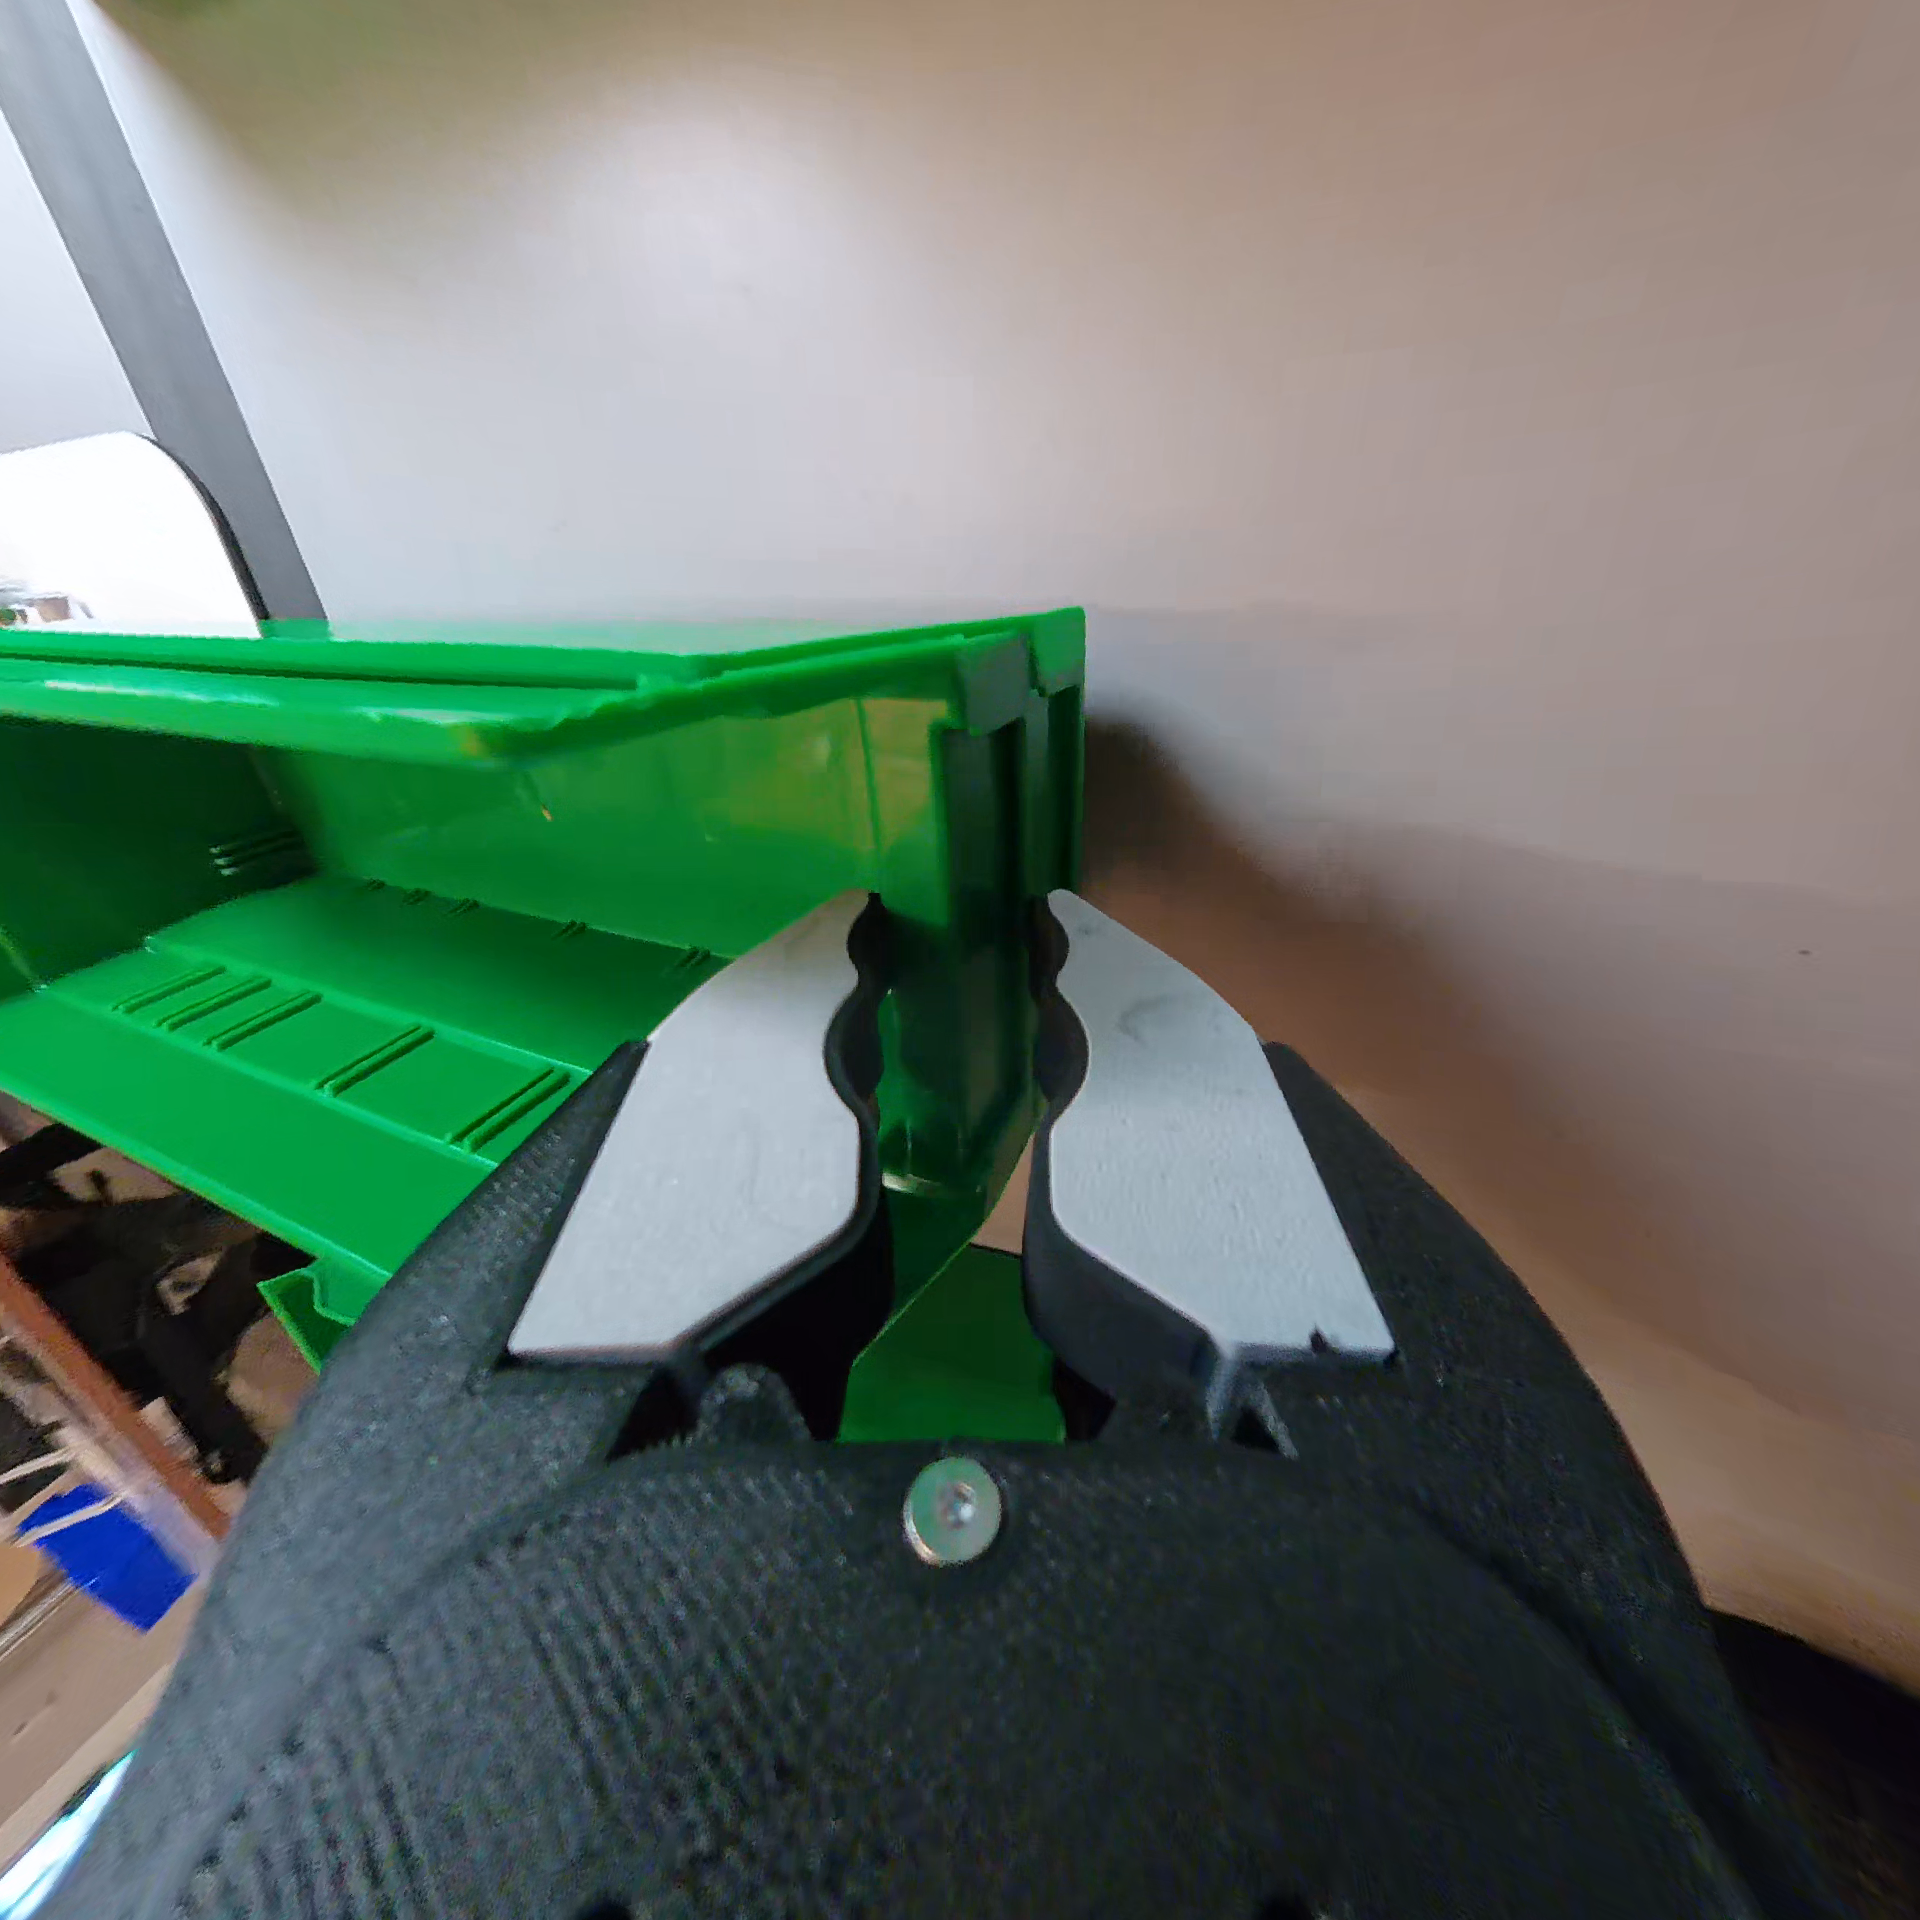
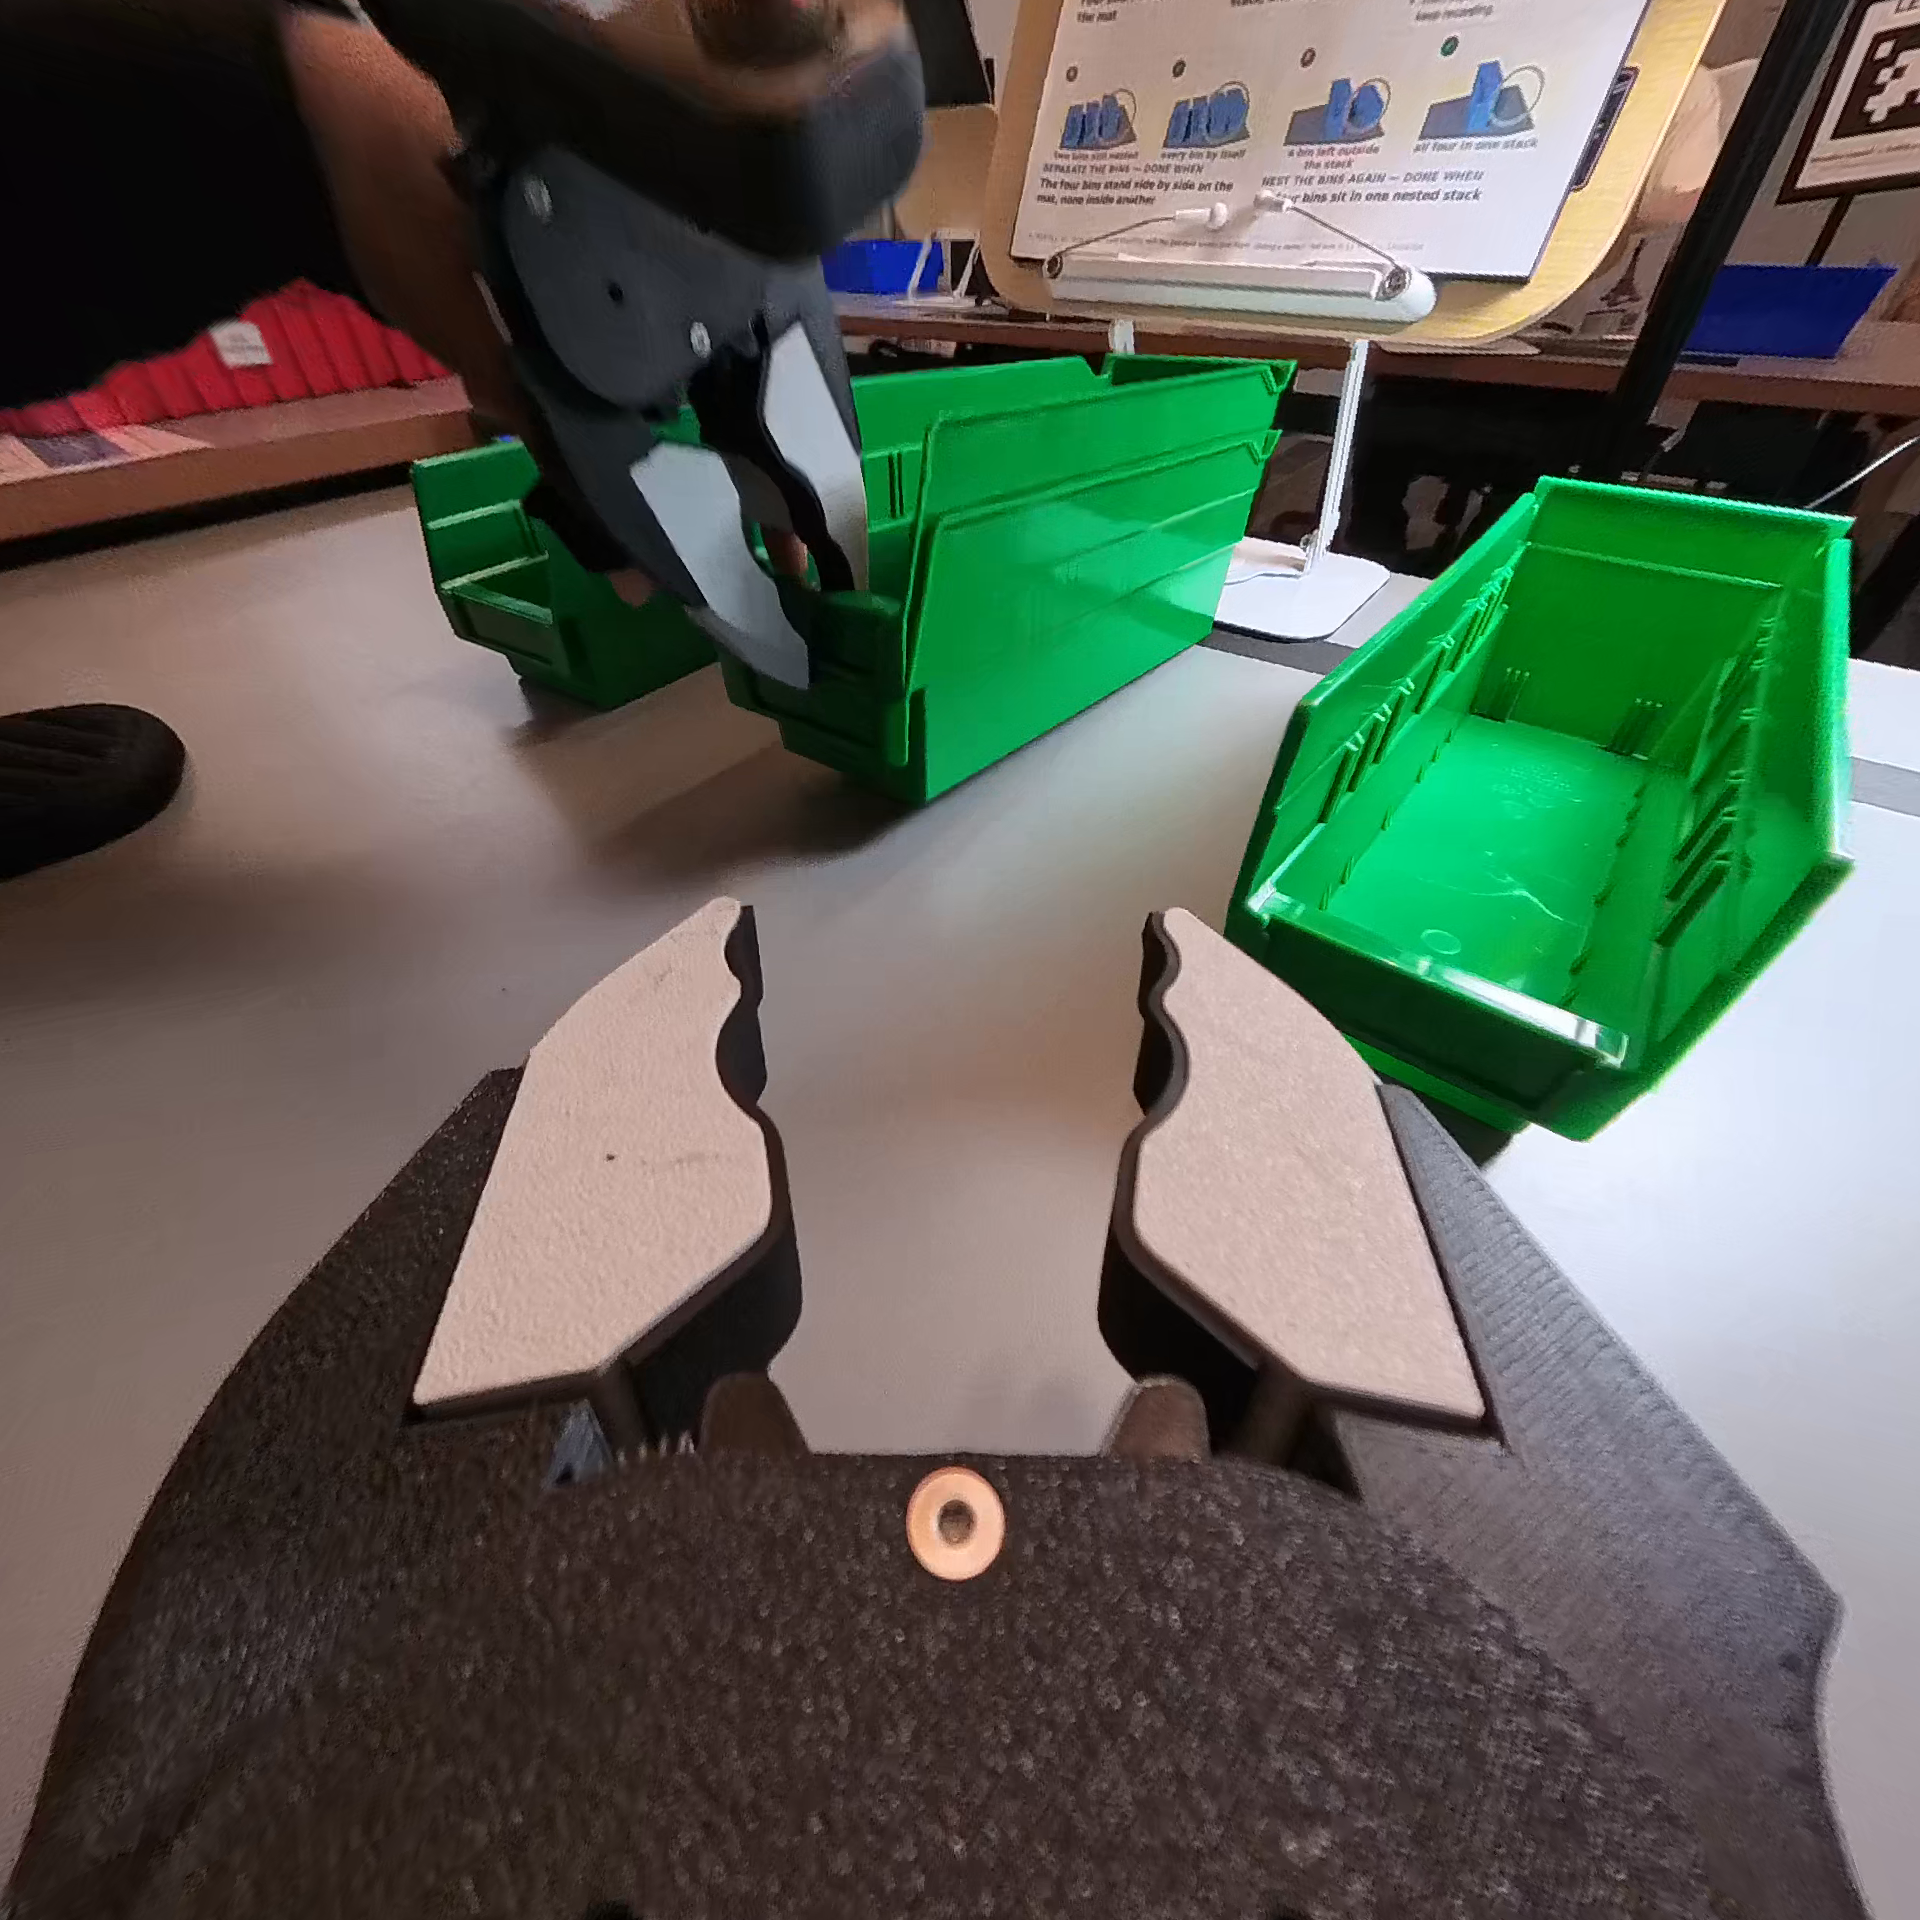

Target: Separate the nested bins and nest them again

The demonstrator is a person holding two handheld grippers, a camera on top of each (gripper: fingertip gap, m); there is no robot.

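Observation:
Several green bins stand on the grey table [image 2: 416, 883]. A nested stack of green bins [image 2: 1049, 582] is in the middle, its rims stepped one above another. My left gripper [image 2: 821, 623] comes down on the stack's low front end. In the left wrist view the left gripper [image 1: 961, 935] is shut on the front wall of the stack [image 1: 520, 831]. A single green bin [image 2: 1558, 810] stands apart on the right, open side up and empty. Another green bin [image 2: 499, 582] sits behind the left gripper, partly hidden. My right gripper [image 2: 951, 925] is open and empty over bare table, short of the bins.
A card stand [image 2: 1299, 135] with a white base [image 2: 1299, 597] stands behind the bins. A black object [image 2: 73, 779] lies at the left edge. Shelves with blue bins [image 2: 1787, 301] and red items [image 2: 270, 353] run along the back. My hands' fingertips stand some 20 cm from each other.

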